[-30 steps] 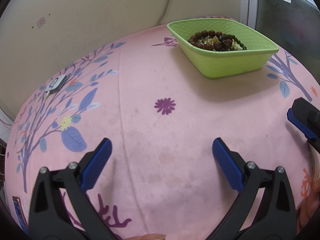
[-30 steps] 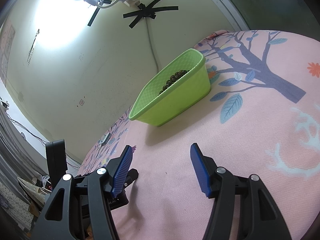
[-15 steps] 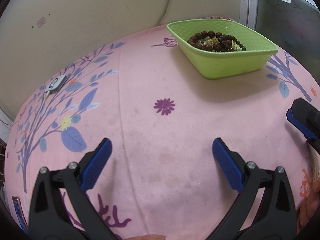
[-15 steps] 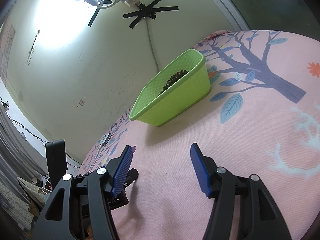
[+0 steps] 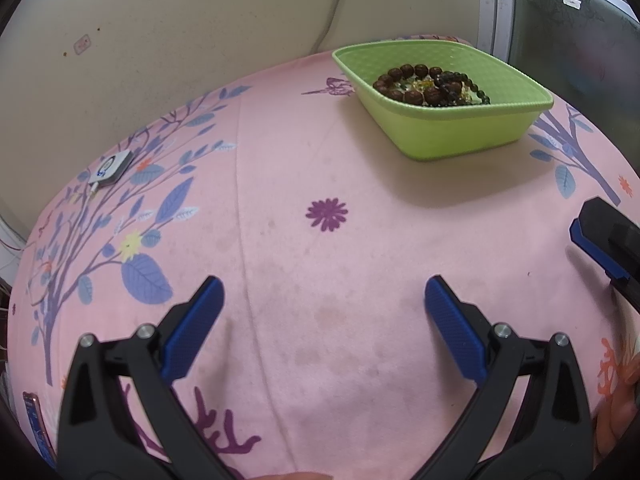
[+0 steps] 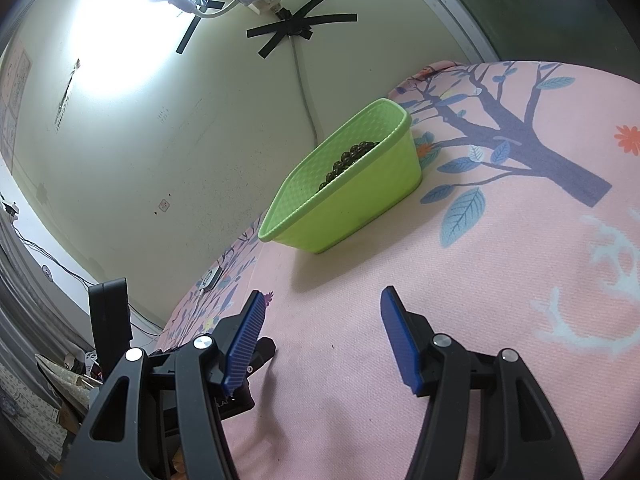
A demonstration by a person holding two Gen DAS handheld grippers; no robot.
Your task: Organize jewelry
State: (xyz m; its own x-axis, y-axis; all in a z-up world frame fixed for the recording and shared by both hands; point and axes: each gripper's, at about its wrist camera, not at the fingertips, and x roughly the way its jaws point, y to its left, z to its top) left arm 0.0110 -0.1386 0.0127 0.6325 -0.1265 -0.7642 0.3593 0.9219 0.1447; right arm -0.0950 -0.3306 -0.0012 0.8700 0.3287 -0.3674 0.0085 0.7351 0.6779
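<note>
Beaded bracelets [image 5: 428, 86] sit heaped inside the green basket [image 5: 460, 136] on the pink floral cloth [image 5: 320, 260]. Left gripper [image 5: 322, 312] hovers near the basket, fingers spread wide, holding nothing. Right gripper [image 6: 320, 336] likewise gapes empty, near the basket.

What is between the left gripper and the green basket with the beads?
Only pink cloth with a printed purple flower, seen in the left wrist view between the left gripper and green basket.

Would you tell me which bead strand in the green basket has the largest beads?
The brown bracelet; its beads are clearly bigger than the dark green strand's beside it.
</note>
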